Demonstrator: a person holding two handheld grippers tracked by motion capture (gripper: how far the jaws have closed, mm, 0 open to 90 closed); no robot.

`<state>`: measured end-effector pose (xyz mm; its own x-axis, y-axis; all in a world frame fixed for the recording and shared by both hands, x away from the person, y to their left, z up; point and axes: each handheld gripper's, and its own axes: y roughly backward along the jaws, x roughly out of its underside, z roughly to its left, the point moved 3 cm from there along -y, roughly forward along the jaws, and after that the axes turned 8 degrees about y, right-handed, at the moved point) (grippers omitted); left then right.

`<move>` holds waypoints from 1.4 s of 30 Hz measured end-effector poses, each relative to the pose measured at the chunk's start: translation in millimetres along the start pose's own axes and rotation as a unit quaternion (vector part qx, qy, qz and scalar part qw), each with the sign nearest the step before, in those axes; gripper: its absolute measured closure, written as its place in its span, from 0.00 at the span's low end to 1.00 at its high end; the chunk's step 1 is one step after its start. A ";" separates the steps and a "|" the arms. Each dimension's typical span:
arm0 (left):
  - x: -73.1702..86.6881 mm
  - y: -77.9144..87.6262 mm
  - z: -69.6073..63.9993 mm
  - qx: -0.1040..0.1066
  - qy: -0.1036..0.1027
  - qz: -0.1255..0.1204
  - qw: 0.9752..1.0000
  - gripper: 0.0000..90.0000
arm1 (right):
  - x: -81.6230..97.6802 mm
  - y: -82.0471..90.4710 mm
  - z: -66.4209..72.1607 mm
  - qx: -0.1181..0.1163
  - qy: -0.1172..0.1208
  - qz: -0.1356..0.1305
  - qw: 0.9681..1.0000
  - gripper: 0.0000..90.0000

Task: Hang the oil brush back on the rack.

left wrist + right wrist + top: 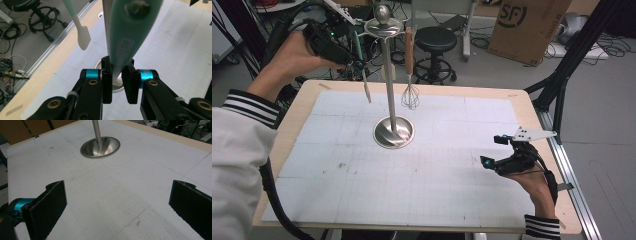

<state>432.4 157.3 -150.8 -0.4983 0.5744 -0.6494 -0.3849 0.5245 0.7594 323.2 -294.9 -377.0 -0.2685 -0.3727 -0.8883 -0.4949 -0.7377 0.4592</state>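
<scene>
A steel utensil stand (393, 131) rises from the middle of the worktop (412, 200), its round base on the white gridded mat and a hanging ring near its top. From that ring a wire whisk (410, 95) with a wooden handle hangs on the stand's right side. On its left side, up near the ring, the left gripper (354, 64) has its jaws closed on the green handle of a spatula (363, 80) — the left gripper view shows the handle (125, 37) pinched between the two black jaws, with the pale blade of a second spatula (83, 37) dangling beside it.

The right gripper (497, 150) rests low over the worktop, well to the right of the stand's base (100, 147), jaws spread wide and holding nothing.

The step in hand looks like hanging the spatula on the ring, or lifting it off — I cannot tell which. Either way, keep the handle vertical, move it slowly past the hook, and avoid knocking the whisk or tipping the stand.
</scene>
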 end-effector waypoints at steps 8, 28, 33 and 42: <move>-0.8 -1.7 0.0 -0.009 0.003 0.004 1.000 0.88 | -0.2 -1.3 0.8 -0.003 0.001 0.003 1.000 0.00; 27.1 -2.2 -0.7 0.025 -0.066 -0.104 0.992 0.44 | 0.3 0.2 0.1 -0.001 0.003 -0.002 1.000 0.00; 56.5 -1.4 1.4 0.029 -0.058 -0.127 0.990 0.19 | 1.7 2.1 -1.9 0.002 0.000 -0.006 1.000 0.00; 114.5 -9.6 8.6 0.046 -0.029 -0.193 0.980 0.02 | 3.9 7.3 -2.4 0.012 -0.003 -0.012 1.000 0.00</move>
<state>385.7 223.4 -232.8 -0.2823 0.3554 -0.8911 -0.4630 0.7630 0.4510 320.5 -303.1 -377.2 -0.2616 -0.3520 -0.8987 -0.5204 -0.7327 0.4385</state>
